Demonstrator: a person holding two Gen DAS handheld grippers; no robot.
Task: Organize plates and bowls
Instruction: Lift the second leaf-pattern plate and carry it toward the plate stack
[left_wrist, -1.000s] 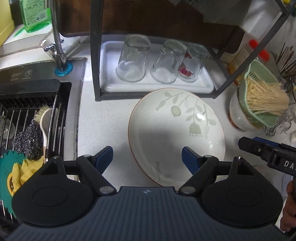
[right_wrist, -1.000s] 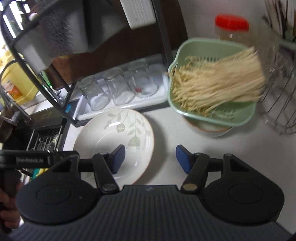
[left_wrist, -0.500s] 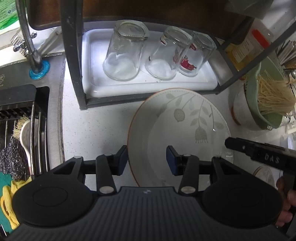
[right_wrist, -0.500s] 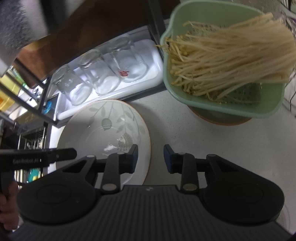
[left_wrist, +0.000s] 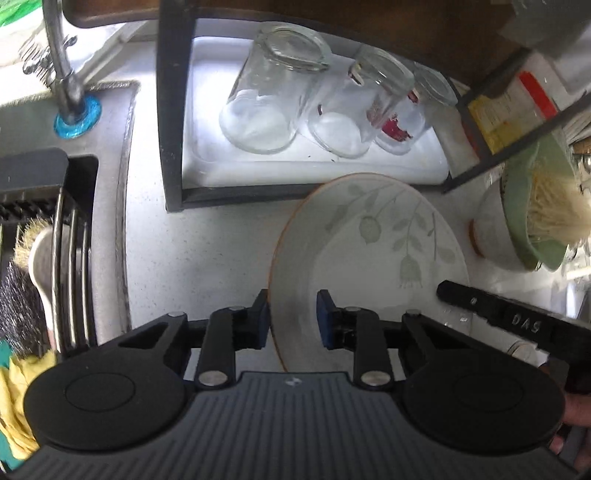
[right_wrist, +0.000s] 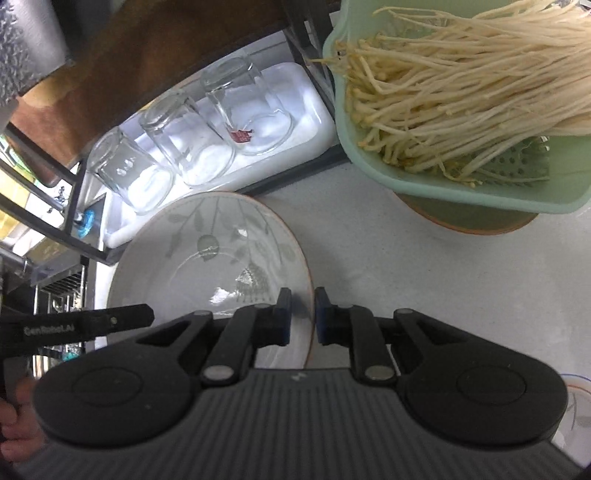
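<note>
Left hand-held gripper: straddling the plate's left rim, one blue pad outside the edge and one over the inner slope; its jaws have just been closing, and whether both pads are pressing yet I cannot tell.
Sink: sitting at the far left, with a wire rack and a scrub brush lying inside it.
Faucet: rising from a blue base ring behind the sink.
Tabletop: pale and speckled, carrying the plate.
White tray: lying under a dark metal rack frame, holding three clear glasses that are standing upside down.
Plate: white with a leaf print and a thin orange rim, resting on the tabletop just in front of the tray, between both hand-held grippers.
Right hand-held gripper: nearly closed, pads pinching the plate's right rim from either side.
Green colander: sitting on a bowl to the right of the plate, holding a heap of pale bean sprouts.
</note>
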